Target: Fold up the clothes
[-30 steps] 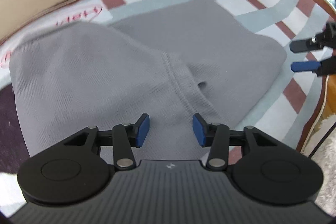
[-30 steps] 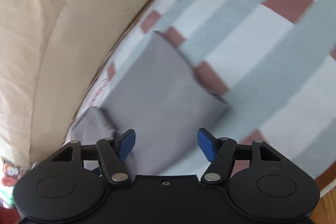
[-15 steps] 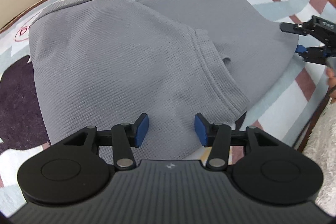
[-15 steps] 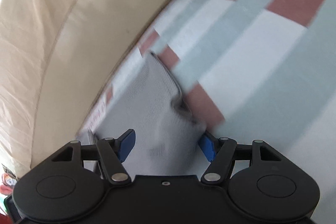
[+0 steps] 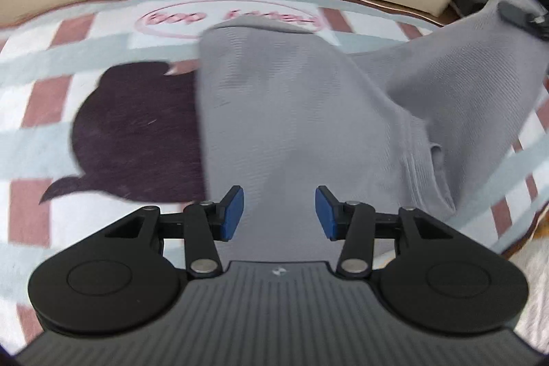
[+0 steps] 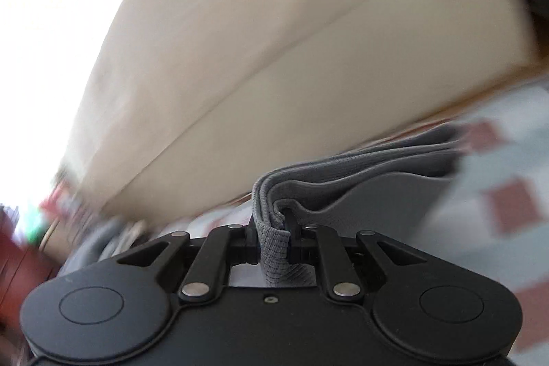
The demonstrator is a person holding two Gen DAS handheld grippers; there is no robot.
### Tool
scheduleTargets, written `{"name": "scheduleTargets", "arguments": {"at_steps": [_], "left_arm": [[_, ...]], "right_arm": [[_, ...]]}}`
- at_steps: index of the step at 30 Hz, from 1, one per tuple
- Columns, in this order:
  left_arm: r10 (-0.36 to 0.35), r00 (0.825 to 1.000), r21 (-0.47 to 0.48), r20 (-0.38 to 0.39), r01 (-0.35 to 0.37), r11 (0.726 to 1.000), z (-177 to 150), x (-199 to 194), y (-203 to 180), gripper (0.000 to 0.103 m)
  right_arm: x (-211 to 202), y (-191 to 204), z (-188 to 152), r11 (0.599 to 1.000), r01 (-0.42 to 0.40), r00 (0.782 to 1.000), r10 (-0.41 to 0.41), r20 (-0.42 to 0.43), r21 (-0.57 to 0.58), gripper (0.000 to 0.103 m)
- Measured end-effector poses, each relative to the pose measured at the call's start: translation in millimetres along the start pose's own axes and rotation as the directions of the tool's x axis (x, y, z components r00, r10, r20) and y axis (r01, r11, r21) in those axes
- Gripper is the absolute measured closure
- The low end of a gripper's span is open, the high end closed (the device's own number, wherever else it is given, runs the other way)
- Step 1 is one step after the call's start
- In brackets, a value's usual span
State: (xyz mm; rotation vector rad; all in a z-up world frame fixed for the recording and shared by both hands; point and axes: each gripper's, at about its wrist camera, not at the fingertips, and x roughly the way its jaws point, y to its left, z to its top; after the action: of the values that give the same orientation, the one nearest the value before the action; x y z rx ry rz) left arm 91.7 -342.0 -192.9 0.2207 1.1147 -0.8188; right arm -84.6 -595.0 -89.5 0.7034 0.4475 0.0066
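right wrist: jaws closing on grey garment (image 6: 274,249)

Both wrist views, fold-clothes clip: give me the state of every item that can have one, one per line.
Grey garment: partly folded on the rug, one end lifted off it at the right.
Left gripper: open above the garment, nothing between its pads.
Right gripper: jaws closing, pinched on the garment's ribbed hem.
Rug: lies flat under the garment.

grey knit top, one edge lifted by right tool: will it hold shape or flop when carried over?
Likely floppy: the grey knit top drapes from the right tool, whose jaws are closing on its bunched hem. Probably light. The textured knit looks unlikely to slip on the rug.
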Motion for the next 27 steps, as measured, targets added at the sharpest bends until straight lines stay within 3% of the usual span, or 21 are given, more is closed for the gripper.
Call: {"name": "scheduleTargets", "arguments": {"at_steps": [2, 4, 7, 10, 12, 15, 17, 18, 20, 21, 23, 27], "left_arm": [[0.019, 1.0, -0.019, 0.008, -0.019, 1.0, -0.7, -7.3, 5.7, 0.058], [0.022, 0.999, -0.047, 0.028, -0.02, 0.999, -3.1, -12.2, 11.7, 0.057], [0.042, 0.999, -0.067, 0.014, -0.041, 0.997, -7.6, -9.8, 20.2, 0.057], [0.035, 0.999, -0.086, 0.009, -0.034, 0.996, -12.1, -5.0, 28.5, 0.057], [0.017, 1.0, -0.112, 0.011, -0.016, 0.994, -15.2, -2.8, 34.3, 0.057], [0.001, 1.0, -0.132, 0.0, -0.001, 0.991, -15.8, 1.4, 39.3, 0.056], [0.014, 1.0, -0.128, 0.007, -0.013, 0.992, -15.2, -0.2, 41.0, 0.056], [0.013, 1.0, -0.131, 0.023, -0.009, 0.991, -15.5, -3.4, 42.9, 0.053], [0.02, 0.999, -0.143, 0.05, -0.012, 0.99, -16.0, -10.3, 46.8, 0.053], [0.034, 0.997, -0.139, 0.063, -0.025, 0.99, -16.5, -14.0, 47.2, 0.053], [0.047, 0.994, -0.102, 0.097, -0.037, 0.994, -17.9, -19.6, 43.2, 0.053], [0.044, 0.986, 0.016, 0.159, -0.048, 0.999, -20.9, -26.3, 25.7, 0.053]], "right_arm": [[39.1, 39.4, -13.9, 0.994, -0.068, 0.991, 0.058, -0.12, -0.081, 0.089], [75.1, 62.9, -41.8, 0.985, -0.066, 0.977, 0.03, -0.213, -0.162, 0.089], [115.5, 53.6, -81.3, 0.994, -0.024, 0.942, -0.012, -0.336, -0.103, 0.089], [134.9, 35.7, -97.7, 0.995, 0.046, 0.914, -0.078, -0.399, -0.088, 0.089], [135.2, 28.3, -93.9, 0.996, 0.048, 0.907, -0.076, -0.414, -0.077, 0.088], [134.8, 23.2, -88.2, 1.0, 0.015, 0.904, -0.009, -0.428, 0.011, 0.077], [132.7, 16.9, -84.0, 0.992, -0.059, 0.888, 0.103, -0.449, 0.11, 0.051], [128.8, 11.9, -80.2, 0.98, -0.099, 0.878, 0.167, -0.449, 0.173, 0.056], [119.7, 0.4, -73.1, 0.938, -0.174, 0.855, 0.295, -0.427, 0.298, 0.045], [112.1, -8.1, -70.2, 0.911, -0.203, 0.859, 0.342, -0.381, 0.359, 0.044], [94.8, -21.2, -63.2, 0.878, -0.218, 0.892, 0.356, -0.278, 0.427, 0.044], [58.8, -31.3, -51.8, 0.916, -0.11, 0.963, 0.194, -0.186, 0.385, 0.044]]}}
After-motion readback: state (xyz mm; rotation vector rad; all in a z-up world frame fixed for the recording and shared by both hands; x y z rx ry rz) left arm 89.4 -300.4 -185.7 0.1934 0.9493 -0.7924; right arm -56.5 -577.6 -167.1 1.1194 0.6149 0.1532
